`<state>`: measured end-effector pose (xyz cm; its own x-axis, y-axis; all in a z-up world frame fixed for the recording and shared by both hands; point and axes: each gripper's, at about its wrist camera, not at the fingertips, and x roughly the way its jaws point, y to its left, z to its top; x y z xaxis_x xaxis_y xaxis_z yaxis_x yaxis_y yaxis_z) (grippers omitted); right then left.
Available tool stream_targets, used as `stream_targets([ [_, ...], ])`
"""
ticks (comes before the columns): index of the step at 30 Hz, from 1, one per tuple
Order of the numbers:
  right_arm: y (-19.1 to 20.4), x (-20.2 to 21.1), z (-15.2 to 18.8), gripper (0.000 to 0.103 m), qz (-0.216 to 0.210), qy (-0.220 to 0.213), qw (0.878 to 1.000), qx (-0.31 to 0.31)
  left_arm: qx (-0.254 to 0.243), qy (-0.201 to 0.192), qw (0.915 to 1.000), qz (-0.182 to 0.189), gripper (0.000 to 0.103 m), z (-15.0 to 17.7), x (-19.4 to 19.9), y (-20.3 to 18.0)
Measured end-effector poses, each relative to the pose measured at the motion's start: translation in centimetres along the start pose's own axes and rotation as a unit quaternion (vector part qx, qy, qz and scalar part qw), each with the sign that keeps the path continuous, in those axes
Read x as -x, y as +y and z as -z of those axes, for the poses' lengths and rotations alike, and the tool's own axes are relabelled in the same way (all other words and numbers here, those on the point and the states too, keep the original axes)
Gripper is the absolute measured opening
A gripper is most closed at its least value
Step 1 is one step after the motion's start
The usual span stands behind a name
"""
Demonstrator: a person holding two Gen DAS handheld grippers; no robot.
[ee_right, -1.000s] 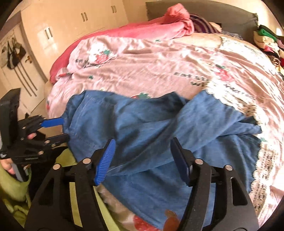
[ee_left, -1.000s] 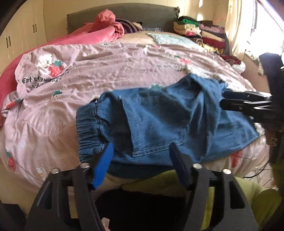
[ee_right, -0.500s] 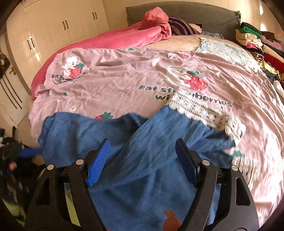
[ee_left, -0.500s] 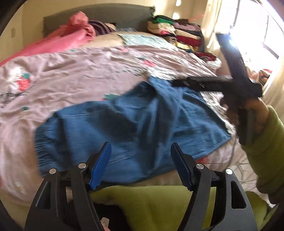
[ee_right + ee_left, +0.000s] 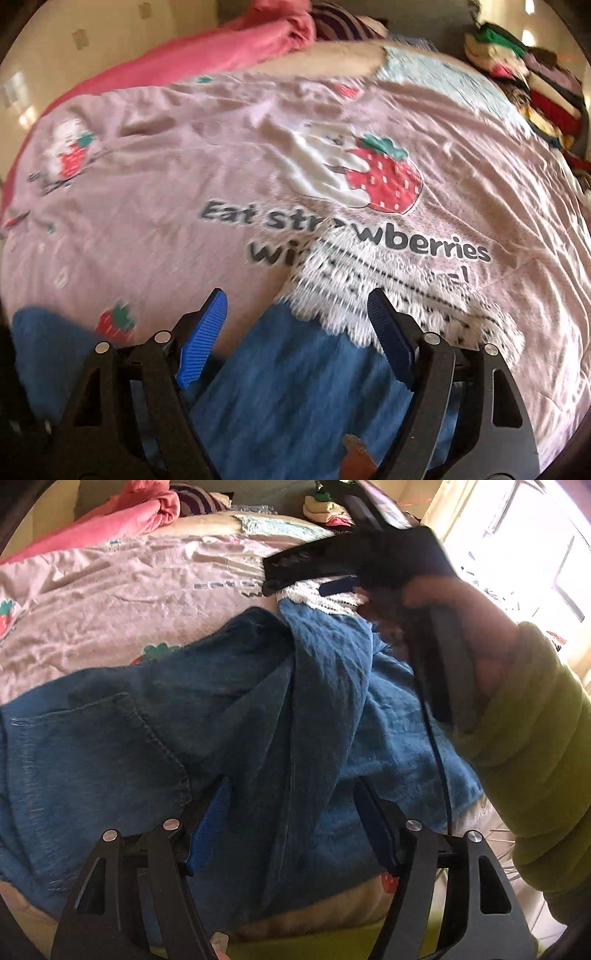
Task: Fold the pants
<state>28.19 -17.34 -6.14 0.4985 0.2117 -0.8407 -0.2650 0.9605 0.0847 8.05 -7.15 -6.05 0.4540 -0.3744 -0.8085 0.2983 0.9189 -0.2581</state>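
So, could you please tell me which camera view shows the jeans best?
The left wrist view: the jeans fill it, pocket stitching and folds visible. The right wrist view shows only a blurred strip between the open right gripper.

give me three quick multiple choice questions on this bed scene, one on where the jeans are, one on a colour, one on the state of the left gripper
1. Where do the blue pants lie?
A. on the near edge of the pink bedspread
B. on the clothes stack by the headboard
C. on the floor

2. What colour are the pads of the right gripper?
A. red
B. blue
C. white

3. How is the left gripper set?
A. shut on the pants
B. shut on the bedspread
C. open, jaws apart above the pants

Answers:
1 A, the denim is spread over the bedspread's near edge in both views.
2 B, both ribbed pads show blue in the right wrist view.
3 C, a wide gap shows between the pads and no cloth is pinched.
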Motion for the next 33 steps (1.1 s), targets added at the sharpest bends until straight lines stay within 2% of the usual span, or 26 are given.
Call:
stream_targets([
  [5,-0.5,-3.1,-1.2,0.071,0.033,0.018,0.999,-0.010,-0.014,0.008,0.9998,-0.007,0.066,0.0,-0.8,-0.1],
  [7,-1.0,-3.4,-1.3,0.053,0.046,0.011,0.999,-0.007,-0.014,0.009,0.9998,-0.006,0.066,-0.1,-0.9,-0.1],
  [11,-2.7,-1.9,-1.2,0.008,0.023,-0.005,0.999,-0.027,-0.013,0.007,0.9999,0.000,0.067,-0.3,-1.0,0.1],
  [17,-6.5,4.2,1.1,0.007,-0.010,-0.051,0.996,-0.072,-0.017,-0.006,0.9998,0.003,0.065,-1.4,-1.1,0.0],
  [19,-7.7,6.1,1.9,0.007,-0.020,-0.062,0.994,-0.084,-0.024,-0.011,0.9996,-0.003,0.045,-1.5,-1.0,-0.2],
  [20,-8.2,7.2,2.5,0.007,-0.022,-0.068,0.993,-0.090,-0.030,-0.013,0.9994,-0.008,0.040,-1.6,-1.1,-0.3],
  [22,-9.1,8.9,3.5,0.007,-0.026,-0.077,0.992,-0.098,-0.039,-0.016,0.9990,-0.011,0.018,-1.6,-1.1,-0.5],
  [24,-9.9,10.2,4.5,0.007,-0.027,-0.085,0.990,-0.108,-0.046,-0.017,0.9987,-0.012,0.004,-1.4,-0.9,-0.7],
  [29,-11.5,13.8,9.1,0.007,-0.033,-0.087,0.987,-0.132,-0.084,-0.047,0.9950,-0.025,0.004,-0.6,1.8,-1.3],
  [33,-11.5,16.6,13.0,0.007,-0.039,-0.082,0.988,-0.128,-0.111,-0.054,0.9915,-0.039,0.004,-0.3,2.9,-1.1],
])
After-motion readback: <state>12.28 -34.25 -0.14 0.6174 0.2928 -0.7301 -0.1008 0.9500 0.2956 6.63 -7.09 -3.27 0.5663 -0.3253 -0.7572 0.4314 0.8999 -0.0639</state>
